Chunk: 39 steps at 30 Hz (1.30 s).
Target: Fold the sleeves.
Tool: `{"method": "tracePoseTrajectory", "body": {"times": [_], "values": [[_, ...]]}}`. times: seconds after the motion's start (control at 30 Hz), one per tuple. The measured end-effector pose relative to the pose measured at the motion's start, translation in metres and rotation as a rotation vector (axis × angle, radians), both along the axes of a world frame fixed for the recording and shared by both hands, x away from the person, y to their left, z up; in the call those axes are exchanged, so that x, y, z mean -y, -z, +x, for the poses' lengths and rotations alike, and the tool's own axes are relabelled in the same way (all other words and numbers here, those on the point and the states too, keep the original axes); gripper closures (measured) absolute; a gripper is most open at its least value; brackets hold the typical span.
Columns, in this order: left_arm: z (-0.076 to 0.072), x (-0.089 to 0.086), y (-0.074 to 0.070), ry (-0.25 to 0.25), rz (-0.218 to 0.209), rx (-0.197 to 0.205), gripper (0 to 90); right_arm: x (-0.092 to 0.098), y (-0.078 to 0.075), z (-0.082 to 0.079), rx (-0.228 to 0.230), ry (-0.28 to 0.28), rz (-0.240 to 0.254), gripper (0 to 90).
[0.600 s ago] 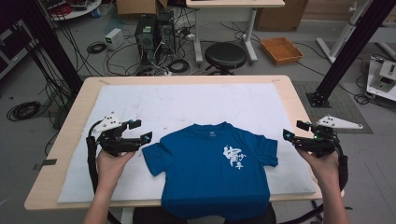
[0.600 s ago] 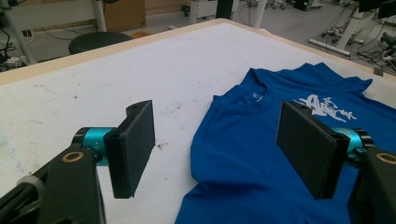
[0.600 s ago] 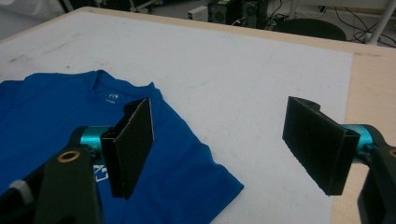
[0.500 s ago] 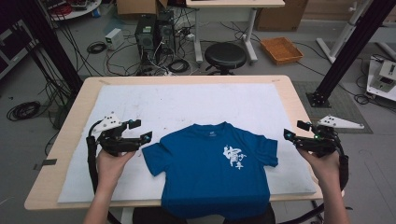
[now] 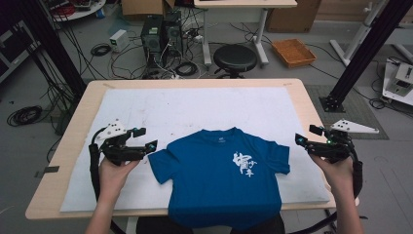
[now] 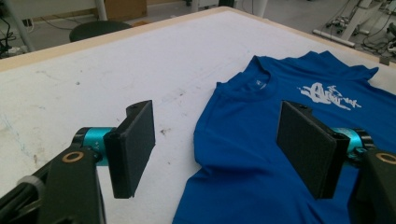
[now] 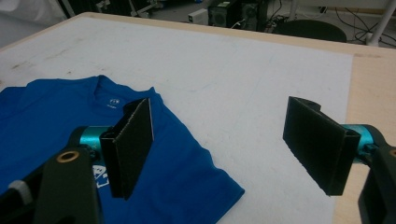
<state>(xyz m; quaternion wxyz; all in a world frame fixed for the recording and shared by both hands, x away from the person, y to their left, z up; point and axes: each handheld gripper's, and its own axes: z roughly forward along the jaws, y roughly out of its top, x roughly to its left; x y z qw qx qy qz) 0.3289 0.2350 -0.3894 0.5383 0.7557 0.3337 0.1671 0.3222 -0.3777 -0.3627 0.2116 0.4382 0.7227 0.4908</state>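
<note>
Fingers of left gripper (image 5: 146, 139) and right gripper (image 5: 308, 136) spread wide, holding nothing, flanking sleeves. Blue T-shirt (image 5: 224, 180) flat on white mat (image 5: 195, 107), hem overhanging near edge; likely ready for sleeve grabs.

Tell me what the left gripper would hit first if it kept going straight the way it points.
Most likely the blue T-shirt's near sleeve: the left gripper, jaws open, points at it just ahead, though its height above the cloth is unclear.
</note>
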Motion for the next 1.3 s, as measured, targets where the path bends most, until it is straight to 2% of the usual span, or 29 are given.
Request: {"method": "tracePoseTrajectory", "body": {"times": [0.43,0.47,0.63,0.67,0.7,0.73,0.77,1.0,1.2,1.23,1.3], "values": [[0.004,-0.012,0.017,-0.011,0.021,-0.087,31.2,0.001,0.001,0.002,-0.002,0.009,0.001,24.0],[0.004,-0.015,0.020,-0.012,0.017,-0.107,34.0,0.001,0.001,0.002,0.000,0.007,0.001,24.0],[0.005,-0.019,0.027,-0.022,0.029,-0.126,39.3,0.000,0.002,0.003,-0.003,0.009,-0.002,24.0],[0.005,-0.020,0.029,-0.021,0.037,-0.136,39.3,0.000,0.002,0.003,-0.003,0.009,-0.002,24.0],[0.007,-0.020,0.032,-0.020,0.045,-0.153,43.0,0.000,0.002,0.003,-0.003,0.011,-0.003,24.0],[0.009,-0.018,0.036,-0.019,0.062,-0.183,45.0,0.000,0.002,0.003,-0.001,0.011,-0.003,24.0],[0.009,-0.018,0.036,-0.019,0.062,-0.183,46.4,0.000,0.002,0.003,-0.001,0.011,-0.003,24.0],[0.015,-0.010,0.048,-0.031,0.137,-0.255,54.3,0.002,0.003,0.001,-0.001,0.014,-0.003,24.0],[0.017,-0.010,0.052,-0.047,0.156,-0.279,58.1,0.002,0.003,0.001,-0.004,0.016,-0.001,24.0],[0.018,-0.010,0.053,-0.054,0.175,-0.286,60.2,0.002,0.003,0.001,-0.002,0.017,0.000,24.0],[0.018,-0.009,0.053,-0.058,0.178,-0.292,63.0,0.002,0.003,0.001,-0.002,0.017,-0.002,24.0]]}}
